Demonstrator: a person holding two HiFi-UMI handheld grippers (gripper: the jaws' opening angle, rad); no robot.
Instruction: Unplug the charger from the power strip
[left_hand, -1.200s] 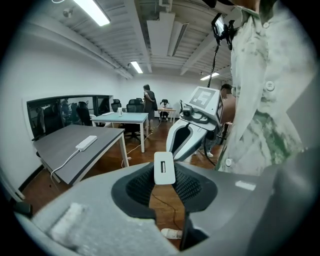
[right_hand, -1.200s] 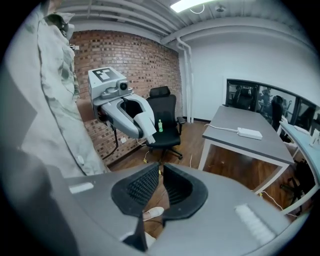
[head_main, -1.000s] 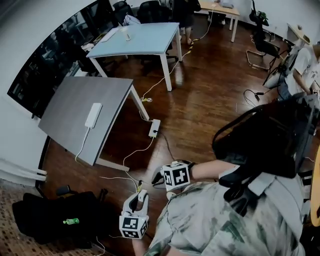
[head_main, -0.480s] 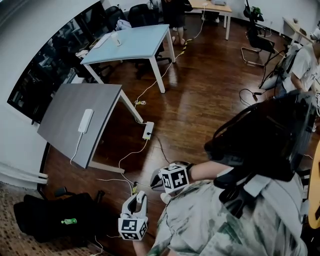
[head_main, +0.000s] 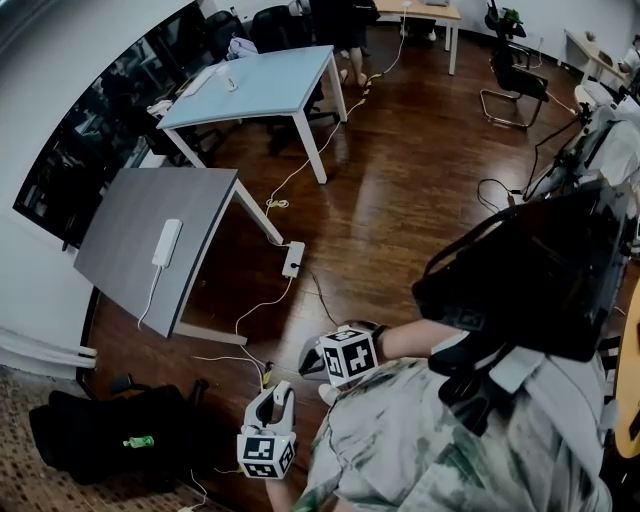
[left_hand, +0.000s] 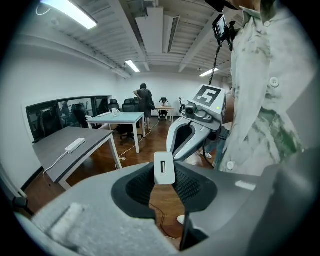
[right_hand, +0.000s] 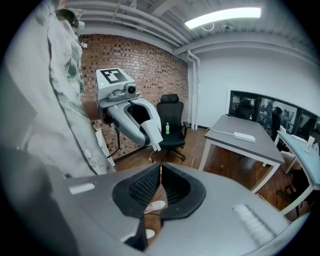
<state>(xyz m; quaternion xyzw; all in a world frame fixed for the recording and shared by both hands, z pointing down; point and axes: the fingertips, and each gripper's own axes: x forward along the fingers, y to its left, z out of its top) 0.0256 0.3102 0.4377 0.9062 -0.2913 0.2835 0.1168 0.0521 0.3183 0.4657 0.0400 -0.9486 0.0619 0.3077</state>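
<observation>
My left gripper (left_hand: 164, 176) is shut on a small white charger (left_hand: 164, 166) with a slot in its face; it stands upright between the pads. In the head view the left gripper (head_main: 273, 398) is low, close to the person's body, over the wooden floor. Beside it, the right gripper (head_main: 309, 361) has nothing in it, and in its own view its jaws (right_hand: 160, 169) meet at the tips. A white power strip (head_main: 166, 242) lies on the grey table (head_main: 120, 262), far from both grippers. A second white strip (head_main: 293, 259) lies on the floor.
White cables (head_main: 262, 305) trail over the floor from the floor strip. Black bags (head_main: 95, 440) with a green bottle lie at the lower left. A light blue table (head_main: 262, 84) stands behind the grey one. Office chairs (head_main: 505, 85) and a person stand further off.
The tables and the floor strip have slid slightly left in the head view as the person moved. Both grippers keep their place by the body, and the left one's grip is unchanged.
</observation>
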